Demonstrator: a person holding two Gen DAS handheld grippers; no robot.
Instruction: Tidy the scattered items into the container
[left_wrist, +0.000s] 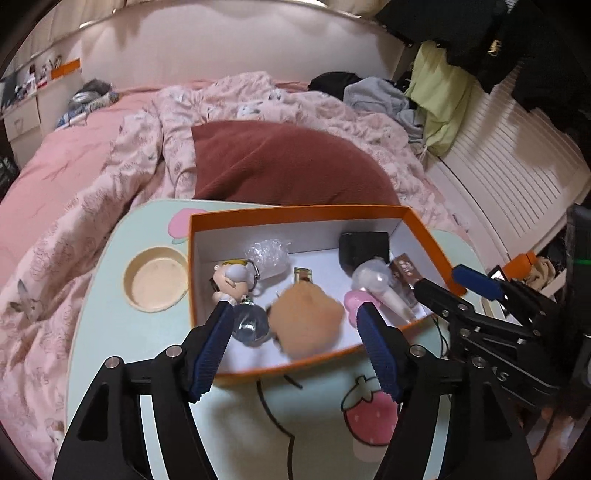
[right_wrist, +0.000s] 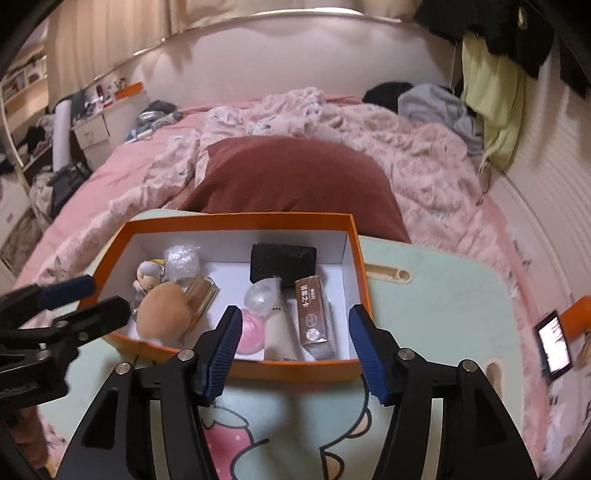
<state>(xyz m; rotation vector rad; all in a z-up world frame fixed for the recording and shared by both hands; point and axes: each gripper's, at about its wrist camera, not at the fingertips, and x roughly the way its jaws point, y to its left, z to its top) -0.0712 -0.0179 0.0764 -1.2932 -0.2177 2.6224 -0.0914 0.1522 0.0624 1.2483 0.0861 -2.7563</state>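
An orange box (left_wrist: 295, 213) with a white inside stands on the pale green lap table (left_wrist: 110, 332); it also shows in the right wrist view (right_wrist: 236, 221). In it lie a tan fluffy pom-pom (left_wrist: 306, 321), a doll keychain (left_wrist: 231, 278), a clear ball (left_wrist: 249, 325), a crumpled plastic wrap (left_wrist: 267, 254), a black pouch (left_wrist: 364, 247), a white tube (right_wrist: 279, 332), a pink disc (right_wrist: 251, 330) and a brown packet (right_wrist: 314, 317). My left gripper (left_wrist: 295, 343) is open and empty over the box's near edge. My right gripper (right_wrist: 291, 350) is open and empty at the near edge.
The table sits on a bed with a pink quilt (left_wrist: 74, 177) and a dark red cushion (left_wrist: 280, 162). A round cup recess (left_wrist: 155, 282) lies left of the box. Clothes (left_wrist: 436, 96) hang at the right. A lit phone (right_wrist: 554, 339) is beyond the table's right edge.
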